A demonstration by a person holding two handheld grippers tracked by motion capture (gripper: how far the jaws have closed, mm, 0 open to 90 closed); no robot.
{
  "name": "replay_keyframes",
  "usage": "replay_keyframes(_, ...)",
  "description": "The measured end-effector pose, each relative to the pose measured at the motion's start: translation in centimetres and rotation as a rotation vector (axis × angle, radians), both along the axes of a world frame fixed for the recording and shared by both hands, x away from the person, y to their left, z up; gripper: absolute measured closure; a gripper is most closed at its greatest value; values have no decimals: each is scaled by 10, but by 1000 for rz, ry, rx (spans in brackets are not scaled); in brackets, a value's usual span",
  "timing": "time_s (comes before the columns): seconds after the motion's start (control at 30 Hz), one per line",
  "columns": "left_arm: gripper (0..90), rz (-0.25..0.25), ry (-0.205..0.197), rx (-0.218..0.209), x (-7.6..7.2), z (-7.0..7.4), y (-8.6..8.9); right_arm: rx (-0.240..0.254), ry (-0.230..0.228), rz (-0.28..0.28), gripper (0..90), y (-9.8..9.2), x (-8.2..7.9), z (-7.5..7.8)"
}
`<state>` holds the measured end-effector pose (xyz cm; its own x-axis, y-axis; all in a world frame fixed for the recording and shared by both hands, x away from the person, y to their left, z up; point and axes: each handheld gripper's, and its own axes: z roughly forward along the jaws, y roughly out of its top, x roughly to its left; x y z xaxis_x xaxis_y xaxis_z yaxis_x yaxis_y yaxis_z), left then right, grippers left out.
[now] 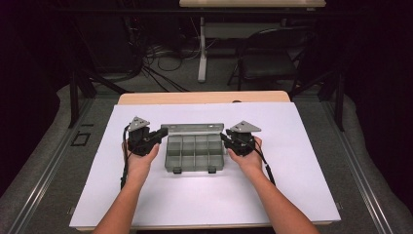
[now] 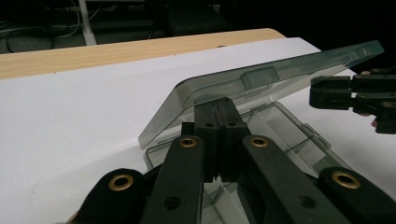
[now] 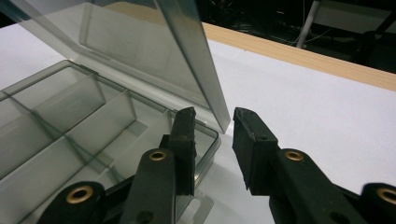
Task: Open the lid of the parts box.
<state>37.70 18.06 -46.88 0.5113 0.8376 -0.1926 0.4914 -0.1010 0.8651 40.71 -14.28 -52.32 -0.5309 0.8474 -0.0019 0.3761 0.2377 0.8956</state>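
On the white table cover [image 1: 146,195] the clear compartment box [image 1: 195,152] sits mid-table, lid [image 2: 261,84] half-raised; my left gripper [image 2: 215,112], closed, props it, my right gripper [image 3: 212,126] parted, empty; I should steady both corners evenly.

No readable text, label, brand, number or sign appeared on any surface. The translucent grey plastic compartment box [image 1: 195,152] carried no legible marking on its raised lid [image 2: 261,88] or on its dividers. The white rectangular board [image 1: 204,200] covering the light wooden table [image 1: 146,98] was unprinted. The black two-jaw left gripper [image 2: 217,114] and the black two-jaw right gripper [image 3: 212,140] bore brass-coloured rivets and no lettering. A dark square outline [image 1: 80,139] marked the grey floor left of the table; it held no characters.
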Motion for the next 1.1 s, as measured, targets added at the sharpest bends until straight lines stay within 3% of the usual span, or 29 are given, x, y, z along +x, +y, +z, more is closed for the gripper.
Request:
replay_keyframes(0.37, 897, -2, 0, -1, 0, 0, 0, -16, -12, 3, 706, 10, 13, -7)
replay_keyframes(0.8, 888, -5, 2, 1, 0, -2, 1, -22, -15, 2, 803, 7, 16, -11)
replay_keyframes(1.1, 833, -9, 16, 8, -1, -5, 0, -30, -19, -5, 819, 7, 16, -11)
